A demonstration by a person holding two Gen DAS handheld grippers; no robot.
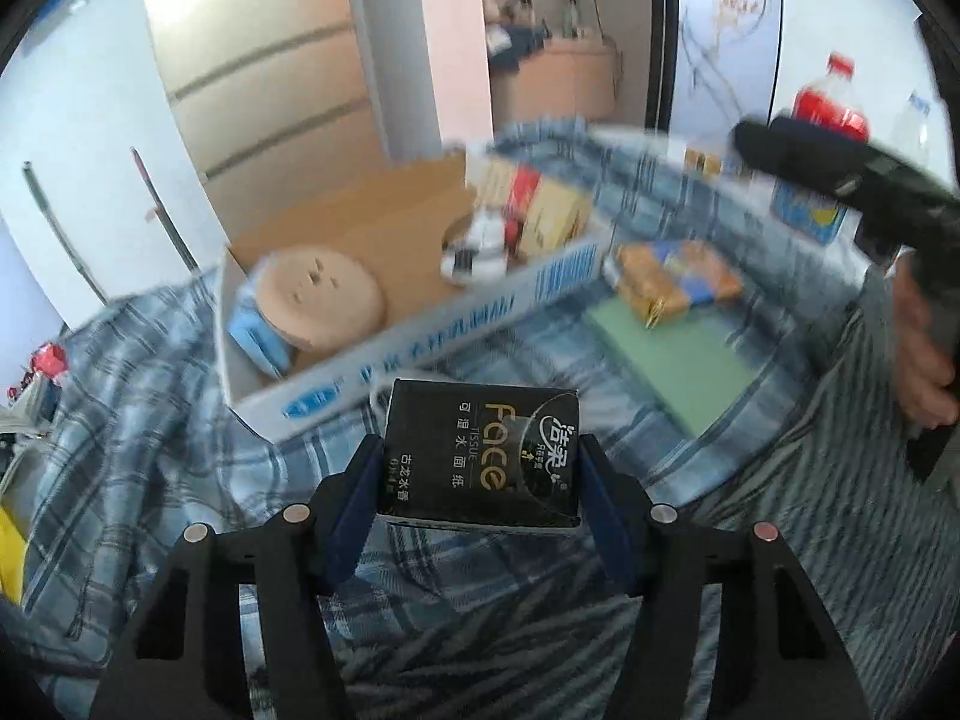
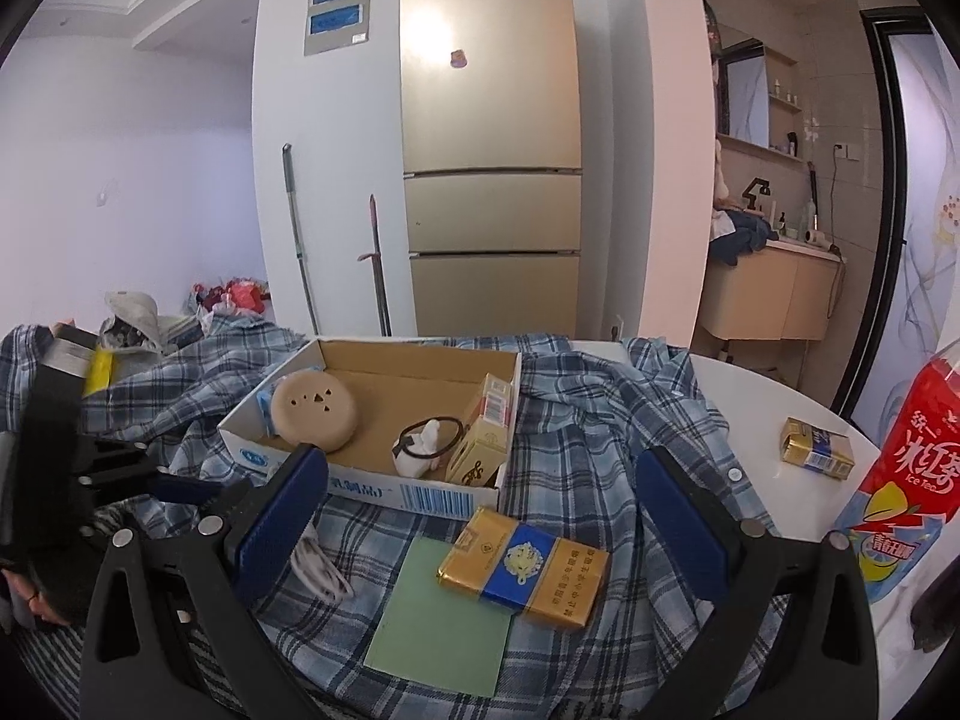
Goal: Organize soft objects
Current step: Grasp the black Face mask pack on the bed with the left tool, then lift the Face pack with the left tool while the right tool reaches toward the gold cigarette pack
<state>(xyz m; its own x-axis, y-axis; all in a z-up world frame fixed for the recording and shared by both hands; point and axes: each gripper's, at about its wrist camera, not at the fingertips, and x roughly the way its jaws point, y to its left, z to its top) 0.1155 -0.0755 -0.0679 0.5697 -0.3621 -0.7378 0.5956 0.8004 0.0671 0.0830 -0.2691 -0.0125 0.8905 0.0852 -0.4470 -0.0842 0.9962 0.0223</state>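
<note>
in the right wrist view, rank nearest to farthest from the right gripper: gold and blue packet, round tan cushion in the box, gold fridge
1. Gold and blue packet, just ahead of the right gripper, on the plaid cloth.
2. Round tan cushion, in the box's left end.
3. Gold fridge, at the back wall.

Left wrist camera sits close above the plaid cloth (image 1: 150,372), angled steeply downward, cardboard box (image 1: 420,348) near at 12 o'clock. Right wrist camera looks at a shallower angle from further back, the same cardboard box (image 2: 372,480) at 11 o'clock, refrigerator (image 2: 492,138) upright beyond at 12 o'clock. Shared ground: box, cloth, green sheet (image 2: 444,618), yellow-and-blue pack (image 2: 528,570). Left view is motion-blurred.
</note>
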